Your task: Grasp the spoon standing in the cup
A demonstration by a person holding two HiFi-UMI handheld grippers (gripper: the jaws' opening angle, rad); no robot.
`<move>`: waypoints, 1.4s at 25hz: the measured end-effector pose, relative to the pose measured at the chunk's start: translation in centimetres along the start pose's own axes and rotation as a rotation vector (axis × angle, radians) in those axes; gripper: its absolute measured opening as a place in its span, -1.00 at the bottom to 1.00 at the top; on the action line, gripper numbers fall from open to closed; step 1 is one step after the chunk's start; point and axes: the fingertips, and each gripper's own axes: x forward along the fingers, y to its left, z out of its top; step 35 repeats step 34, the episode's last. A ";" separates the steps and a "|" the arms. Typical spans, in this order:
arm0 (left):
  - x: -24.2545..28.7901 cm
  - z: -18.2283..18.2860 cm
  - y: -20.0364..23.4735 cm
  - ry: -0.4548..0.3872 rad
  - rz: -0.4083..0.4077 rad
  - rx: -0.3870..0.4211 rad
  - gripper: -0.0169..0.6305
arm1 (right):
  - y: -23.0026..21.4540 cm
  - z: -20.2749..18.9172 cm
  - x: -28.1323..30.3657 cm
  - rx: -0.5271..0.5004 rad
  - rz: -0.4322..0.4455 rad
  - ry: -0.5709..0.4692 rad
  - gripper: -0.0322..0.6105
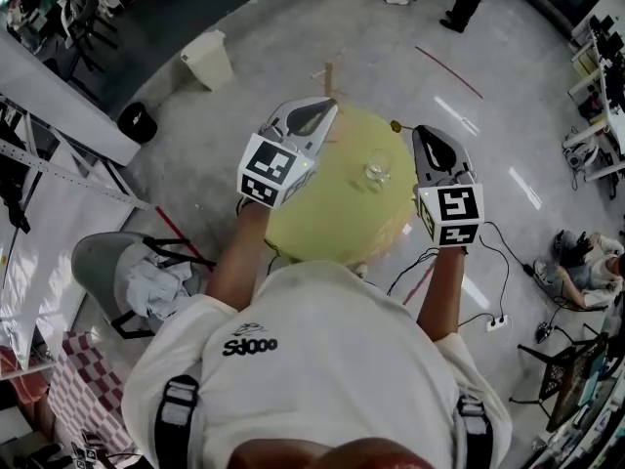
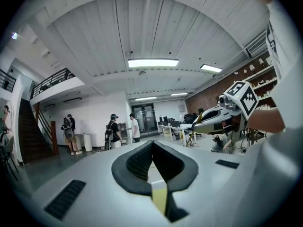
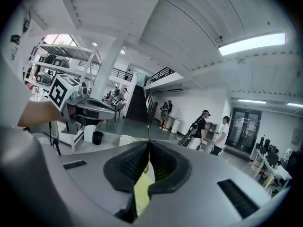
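Head view: the right tool (image 1: 422,133) is clamped on the spoon (image 1: 396,125), which juts from its tip. The cup (image 1: 378,169) stands just left of it on the counter (image 1: 327,213), between it and the left tool (image 1: 325,107).

Left gripper view: jaws together, empty.

Right gripper view: jaws pinch the thin spoon handle.

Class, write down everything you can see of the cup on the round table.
The cup is small, clear, apparently glass, and stands upright on the yellow round table, right of its middle. It looks empty: the spoon is not in it but pinched in the right tool nearby. Only the table touches it.
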 end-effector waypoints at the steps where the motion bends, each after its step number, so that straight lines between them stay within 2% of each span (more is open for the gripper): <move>1: -0.1 0.2 -0.1 -0.003 -0.001 0.001 -0.86 | 0.0 0.2 -0.1 0.001 0.000 -0.001 -0.82; 6: -0.3 1.0 -0.8 -0.016 -0.013 0.014 -0.86 | 0.1 0.2 -0.2 0.006 -0.001 0.001 -0.82; 35: -0.7 -0.8 -1.1 0.010 -0.013 -0.005 -0.86 | 0.2 -1.4 -0.2 0.022 -0.017 0.020 -0.82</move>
